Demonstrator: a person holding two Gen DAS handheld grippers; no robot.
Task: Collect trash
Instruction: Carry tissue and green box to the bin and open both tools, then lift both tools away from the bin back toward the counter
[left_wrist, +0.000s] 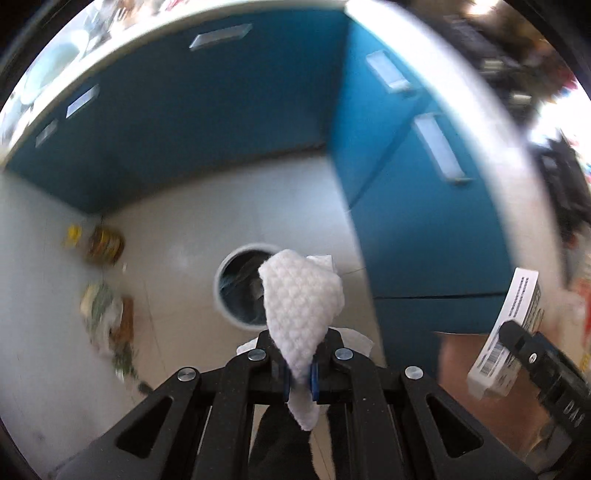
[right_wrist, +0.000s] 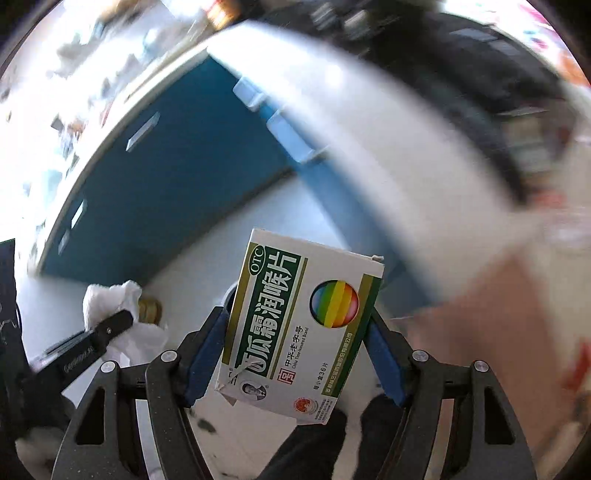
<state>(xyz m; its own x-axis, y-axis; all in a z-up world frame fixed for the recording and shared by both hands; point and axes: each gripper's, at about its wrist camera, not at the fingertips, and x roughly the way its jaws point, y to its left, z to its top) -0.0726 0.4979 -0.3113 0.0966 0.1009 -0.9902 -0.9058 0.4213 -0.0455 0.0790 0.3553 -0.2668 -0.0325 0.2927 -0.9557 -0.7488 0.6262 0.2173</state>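
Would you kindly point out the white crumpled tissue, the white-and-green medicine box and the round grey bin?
white crumpled tissue (left_wrist: 301, 299), left wrist view, its quilted middle.
white-and-green medicine box (right_wrist: 295, 328), right wrist view, printed front.
round grey bin (left_wrist: 225, 291), left wrist view, left rim.

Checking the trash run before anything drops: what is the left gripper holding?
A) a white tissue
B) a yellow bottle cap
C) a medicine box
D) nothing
A: the left gripper is shut on a crumpled white tissue above the bin.
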